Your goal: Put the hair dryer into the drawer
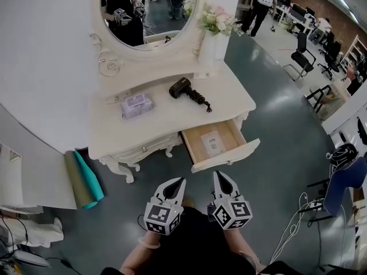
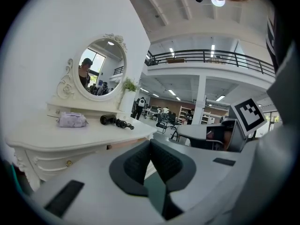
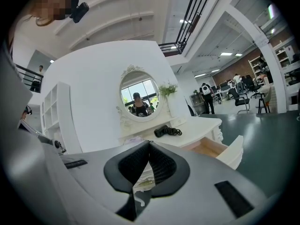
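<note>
Hovering side by side short of the white worktop [image 1: 172, 119], both grippers are pointing toward it and carrying nothing. The left gripper [image 1: 181, 181] is keeping its jaws together, dark ribbed pads [image 2: 136, 163] meeting at the tips in its own view. The right gripper [image 1: 218, 175] is likewise holding its jaws together on nothing. The black hair dryer [image 1: 181, 87] is lying on its side on the worktop, at about 12 o'clock from the grippers and well apart from them. Its coiled cord [image 1: 200, 99] is trailing off toward 4 o'clock. The drawer [image 1: 226, 157] is standing pulled out under the right part of the worktop, at 5 o'clock from the hair dryer and just ahead of the right gripper. A printed sheet [image 1: 213, 144] is lying on its wooden floor. A purple pack [image 1: 137, 105] is resting at 8 o'clock from the hair dryer. An oval mirror [image 1: 150, 10] is standing at 11 o'clock, reflecting a person, and a white vase of flowers [image 1: 213, 36] is sitting at 1 o'clock. Teal and olive rolls [image 1: 86, 179] are lying on the floor at 8 o'clock from the worktop.
</note>
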### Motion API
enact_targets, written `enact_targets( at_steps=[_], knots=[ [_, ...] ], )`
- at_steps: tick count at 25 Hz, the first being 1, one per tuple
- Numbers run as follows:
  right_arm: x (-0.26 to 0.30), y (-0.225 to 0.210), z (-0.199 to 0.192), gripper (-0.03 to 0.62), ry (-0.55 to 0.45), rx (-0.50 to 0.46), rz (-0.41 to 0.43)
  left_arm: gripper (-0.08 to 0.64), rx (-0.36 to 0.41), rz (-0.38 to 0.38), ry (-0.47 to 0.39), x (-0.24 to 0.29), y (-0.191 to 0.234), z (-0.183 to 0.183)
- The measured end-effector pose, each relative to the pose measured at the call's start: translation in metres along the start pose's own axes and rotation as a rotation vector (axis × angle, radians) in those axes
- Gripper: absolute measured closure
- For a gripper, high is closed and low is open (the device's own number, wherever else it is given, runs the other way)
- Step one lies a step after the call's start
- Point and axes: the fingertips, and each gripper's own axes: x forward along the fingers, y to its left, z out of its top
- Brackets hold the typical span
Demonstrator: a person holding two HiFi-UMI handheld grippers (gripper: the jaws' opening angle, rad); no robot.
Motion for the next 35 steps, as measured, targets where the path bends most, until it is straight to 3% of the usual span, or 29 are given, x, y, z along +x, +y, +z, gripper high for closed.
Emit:
enact_targets(
  at_steps=[18,24,35],
  knots=[
    [0.08,-0.041,0.021,0.565,0.007,-0.003,0.086,0.537,0.004,0.059,-0.039,0.078,0.028,0.028],
    [0.09,-0.043,0.017,0.565,0.056,0.011,0.104,0.538,0.032,0.044,-0.039,0.081,0.033,0.035],
    [0.122,-0.056,0.032,0.565,0.145,-0.078,0.115,0.538,0.053,0.009,-0.014,0.118,0.059,0.058]
  ],
)
